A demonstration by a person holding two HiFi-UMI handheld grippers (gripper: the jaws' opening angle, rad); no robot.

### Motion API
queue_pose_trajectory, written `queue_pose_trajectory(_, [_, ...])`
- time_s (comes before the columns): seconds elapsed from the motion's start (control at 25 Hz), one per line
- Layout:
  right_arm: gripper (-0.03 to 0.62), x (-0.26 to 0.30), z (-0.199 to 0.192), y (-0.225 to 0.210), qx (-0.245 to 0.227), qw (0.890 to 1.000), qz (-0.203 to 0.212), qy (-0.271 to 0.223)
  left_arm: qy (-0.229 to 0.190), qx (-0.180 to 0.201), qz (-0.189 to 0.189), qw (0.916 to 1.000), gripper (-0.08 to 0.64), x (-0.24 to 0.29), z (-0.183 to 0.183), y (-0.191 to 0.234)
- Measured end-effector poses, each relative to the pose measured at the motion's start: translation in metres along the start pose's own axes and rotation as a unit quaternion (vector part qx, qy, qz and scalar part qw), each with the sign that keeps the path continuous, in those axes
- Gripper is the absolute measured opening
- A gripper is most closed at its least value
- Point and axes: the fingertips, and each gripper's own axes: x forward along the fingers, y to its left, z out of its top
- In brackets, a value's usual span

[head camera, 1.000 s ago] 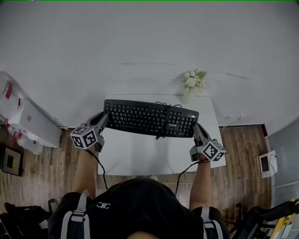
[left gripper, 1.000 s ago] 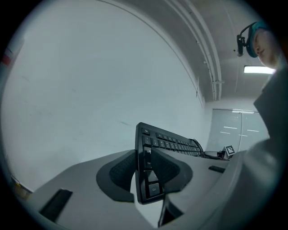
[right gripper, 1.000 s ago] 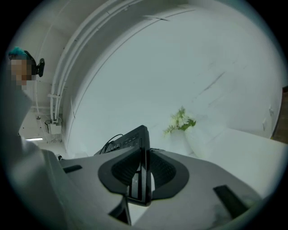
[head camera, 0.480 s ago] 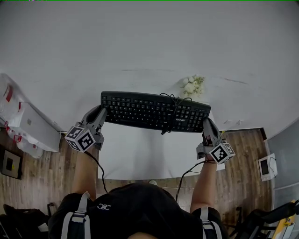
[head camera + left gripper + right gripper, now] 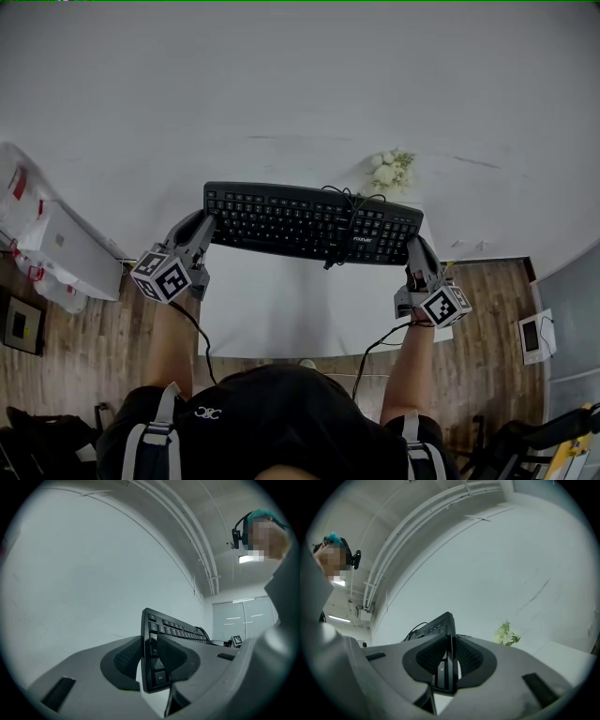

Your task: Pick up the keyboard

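Both grippers were clamped, with the arms out in front.
The left gripper (image 5: 207, 225) pointed level and the right gripper (image 5: 415, 247) tipped slightly upward. Each had its jaws pressed on one end of the keyboard (image 5: 300, 223), and the left forearm (image 5: 173, 337) and right forearm (image 5: 410, 361) reached forward.

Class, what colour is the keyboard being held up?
The keyboard is black; the head view shows it best.
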Motion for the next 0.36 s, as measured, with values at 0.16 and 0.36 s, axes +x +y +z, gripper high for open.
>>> queue_pose_trajectory(0.16, [0.072,0.0009,-0.0060,0.0023,-0.004,1.000,0.005,0.007,0.001,0.000,0.001,1.0000,0.117,-0.0063,-0.0012,0.0032])
queue_pose_trajectory(0.36, [0.072,0.0029,-0.0093,0.0070,0.002,1.000,-0.002,0.007,0.004,-0.002,0.004,1.0000,0.117,-0.0097,-0.0016,0.0082])
